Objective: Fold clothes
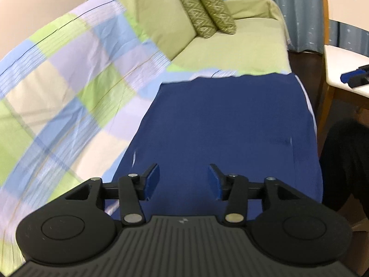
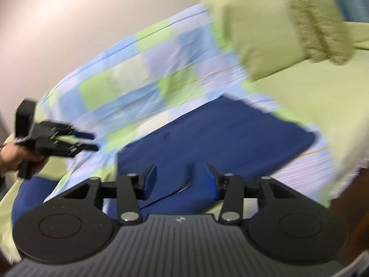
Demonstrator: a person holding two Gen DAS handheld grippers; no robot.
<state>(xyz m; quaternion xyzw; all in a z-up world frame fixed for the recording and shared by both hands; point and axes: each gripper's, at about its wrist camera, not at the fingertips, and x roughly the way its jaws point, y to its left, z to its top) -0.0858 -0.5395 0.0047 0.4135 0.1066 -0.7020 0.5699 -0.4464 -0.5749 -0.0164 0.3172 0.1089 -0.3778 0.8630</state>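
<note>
A dark blue garment lies flat on the sofa over a checked blue, green and lilac sheet. It also shows in the right wrist view, blurred, with a fold or seam near the front. My left gripper is open and empty above the garment's near part. It shows from the side in the right wrist view, held in a hand at the left. My right gripper is open and empty over the garment's near edge.
The sofa has a light green cover and two patterned green cushions at its far end. A white chair with a blue-black tool on it stands at the right. A dark-clothed leg is beside the sofa's edge.
</note>
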